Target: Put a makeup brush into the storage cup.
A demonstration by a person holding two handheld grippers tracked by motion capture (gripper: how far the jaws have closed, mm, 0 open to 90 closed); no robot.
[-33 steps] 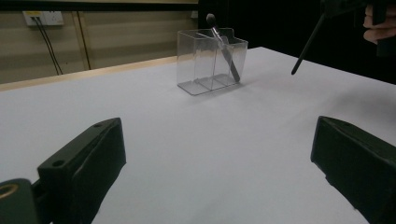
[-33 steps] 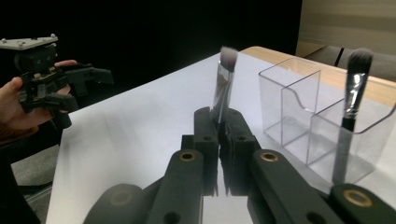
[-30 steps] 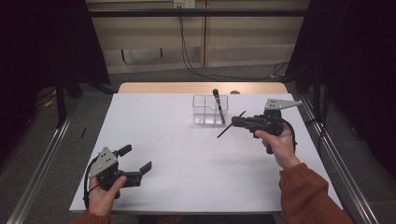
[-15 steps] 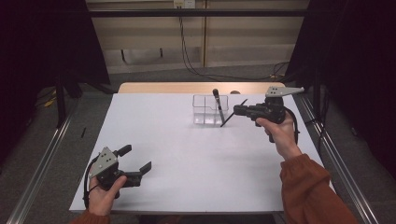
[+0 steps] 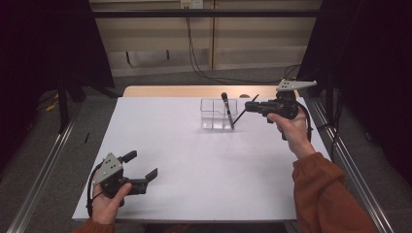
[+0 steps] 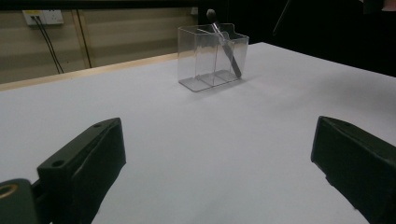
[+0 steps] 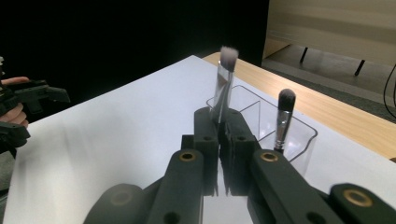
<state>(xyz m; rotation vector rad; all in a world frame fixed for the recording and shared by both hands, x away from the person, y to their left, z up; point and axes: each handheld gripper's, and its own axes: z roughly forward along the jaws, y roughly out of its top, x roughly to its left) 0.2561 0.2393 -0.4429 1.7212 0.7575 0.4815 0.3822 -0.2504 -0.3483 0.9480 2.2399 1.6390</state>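
Tightly in right gripper [image 7: 223, 135], slim soft-bristled brush [image 7: 224, 84]

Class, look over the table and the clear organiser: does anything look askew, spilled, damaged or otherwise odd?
Nothing is spilled or damaged. The dark-handled makeup brush leans diagonally in the clear plastic divided organiser rather than upright, bristles up. The right gripper holds a second, slim brush shut between its fingers beside the organiser. The left gripper rests open on the white table.

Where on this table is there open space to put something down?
The white table is bare between the left gripper and the clear organizer, and across its far-left side. It is crowded only far right, where the right gripper holds a brush.
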